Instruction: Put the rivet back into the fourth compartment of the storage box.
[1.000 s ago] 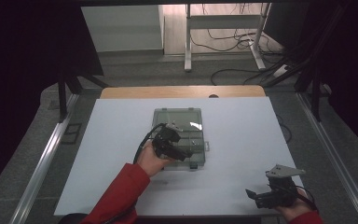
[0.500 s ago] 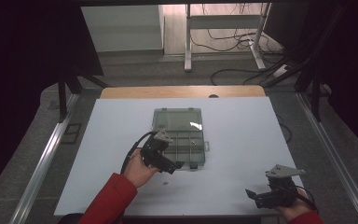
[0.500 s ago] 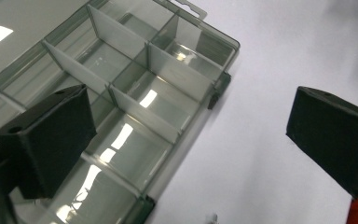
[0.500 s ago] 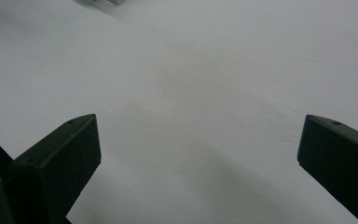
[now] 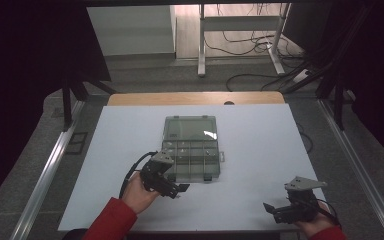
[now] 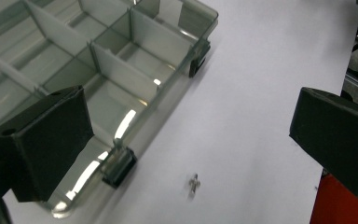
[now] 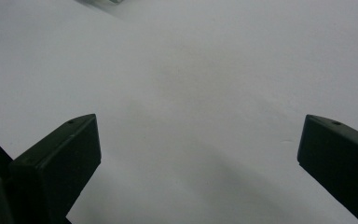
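The clear grey plastic organizer box (image 5: 192,148), its lid laid open toward the far side and its compartments split by thin dividers, lies flat in the middle of the white table top (image 5: 260,135), where it also lay a second ago. What has changed is the left gripper (image 5: 180,189): a second ago it sat over the box's near-left compartments, and now it has drawn back toward the person, off the near-left corner of the box, just beside its front edge. Its jaws have just been opening and now stand wide apart with nothing between them. In the left gripper view, a small silvery metal screw-like piece (image 6: 194,184) lies on the bare white surface between the jaws, just beside one of the box's black front latches (image 6: 118,167) — too small and blurred to name exactly. The right gripper (image 5: 275,212) rests at the near-right corner of the table, well apart from the box, in the same place as before — its jaws are spread wide over plain white surface, holding nothing.
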`<act>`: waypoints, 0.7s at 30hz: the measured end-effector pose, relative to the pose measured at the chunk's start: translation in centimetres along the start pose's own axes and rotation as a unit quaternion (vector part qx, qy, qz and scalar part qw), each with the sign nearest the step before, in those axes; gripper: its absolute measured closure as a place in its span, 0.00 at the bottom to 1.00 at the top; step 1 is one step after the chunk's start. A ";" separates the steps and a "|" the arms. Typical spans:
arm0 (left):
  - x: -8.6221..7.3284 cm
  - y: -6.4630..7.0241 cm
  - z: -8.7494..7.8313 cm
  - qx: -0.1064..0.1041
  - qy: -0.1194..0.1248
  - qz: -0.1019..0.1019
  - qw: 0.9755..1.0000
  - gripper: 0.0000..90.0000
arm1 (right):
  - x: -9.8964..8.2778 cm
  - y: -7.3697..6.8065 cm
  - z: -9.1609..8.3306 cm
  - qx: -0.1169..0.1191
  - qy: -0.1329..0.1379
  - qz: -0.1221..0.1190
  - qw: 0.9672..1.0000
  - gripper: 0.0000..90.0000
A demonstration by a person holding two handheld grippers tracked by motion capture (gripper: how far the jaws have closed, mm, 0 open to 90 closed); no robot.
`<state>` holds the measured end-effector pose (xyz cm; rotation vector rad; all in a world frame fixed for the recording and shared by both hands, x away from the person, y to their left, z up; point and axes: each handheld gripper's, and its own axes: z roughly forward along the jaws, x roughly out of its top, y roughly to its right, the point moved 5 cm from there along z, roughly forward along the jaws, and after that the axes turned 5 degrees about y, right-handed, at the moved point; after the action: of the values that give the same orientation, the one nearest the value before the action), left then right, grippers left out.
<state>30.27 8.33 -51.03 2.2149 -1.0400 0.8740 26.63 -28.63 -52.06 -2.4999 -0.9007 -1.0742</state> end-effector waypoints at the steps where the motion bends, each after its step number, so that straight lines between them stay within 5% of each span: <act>1: -0.2 0.1 0.0 0.001 -0.002 -0.002 1.000 0.00 | 0.0 0.0 0.0 0.000 0.000 0.000 1.000 0.00; 9: -1.7 0.6 0.3 0.034 -0.044 -0.008 0.998 0.00 | 0.0 0.0 0.0 0.000 0.000 -0.001 1.000 0.00; 13: -2.4 1.0 0.5 0.031 -0.060 0.003 0.998 0.00 | 0.0 0.0 0.0 0.001 0.000 -0.001 1.000 0.00; 18: -3.0 1.3 1.0 0.038 -0.078 0.012 0.996 0.08 | 0.0 0.0 -0.1 0.001 0.000 -0.002 1.000 0.00; 21: -3.5 1.2 1.4 0.039 -0.089 0.014 0.995 0.25 | 0.0 -0.1 -0.1 0.001 0.000 -0.003 1.000 0.00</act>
<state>27.98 8.31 -54.25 2.3840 -1.1393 0.7498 26.56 -28.61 -52.01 -2.4976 -0.9084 -1.0754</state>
